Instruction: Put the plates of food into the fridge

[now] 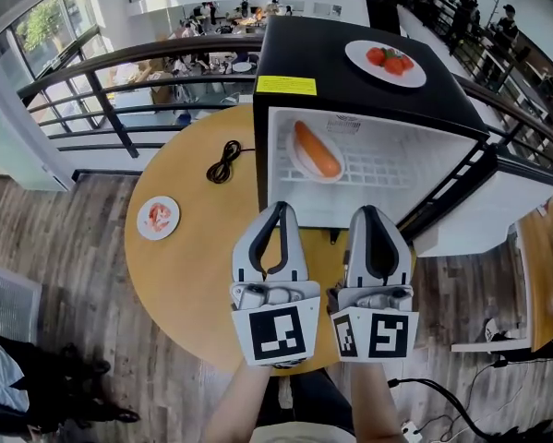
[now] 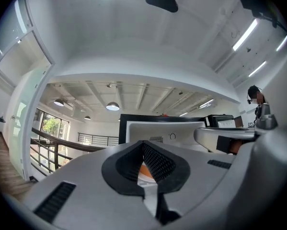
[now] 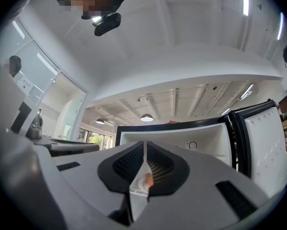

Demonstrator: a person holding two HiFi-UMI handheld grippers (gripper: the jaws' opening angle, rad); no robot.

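Plate [image 1: 158, 217] with red food is lying flat on the table [image 1: 193, 284] at far left, well apart from both grippers; the food is too small to name. Near it, a cable [image 1: 224, 161] is lying coiled between plate and fridge [image 1: 350, 81].

At centre, the left gripper [image 1: 280, 209] is hovering before the fridge opening, jaws pressed together with nothing between them. Just beside it, the right gripper [image 1: 369, 212] is hanging the same way, jaws closed and empty. Both are pointing into the open compartment.

Inside, the shelf plate [image 1: 302, 166] is sitting at the left of the wire shelf, carrying an orange piece [image 1: 317, 149]. The piece's long axis is running diagonally, upper left to lower right in the head view. Further right, the top plate [image 1: 385, 79] with red pieces is resting flat on the fridge roof. The door [image 1: 484, 201] is standing swung open at far right.

Judgement: one plate is in and two are waiting. Either one is calling for jaws spread before the approach. The pinch should land on the rim, clear of the food. The plate should stay level in transit. For the table plate, the path should be skirting the cable. The free shelf space is lying right of the shelf plate, so that is the side to aim for.
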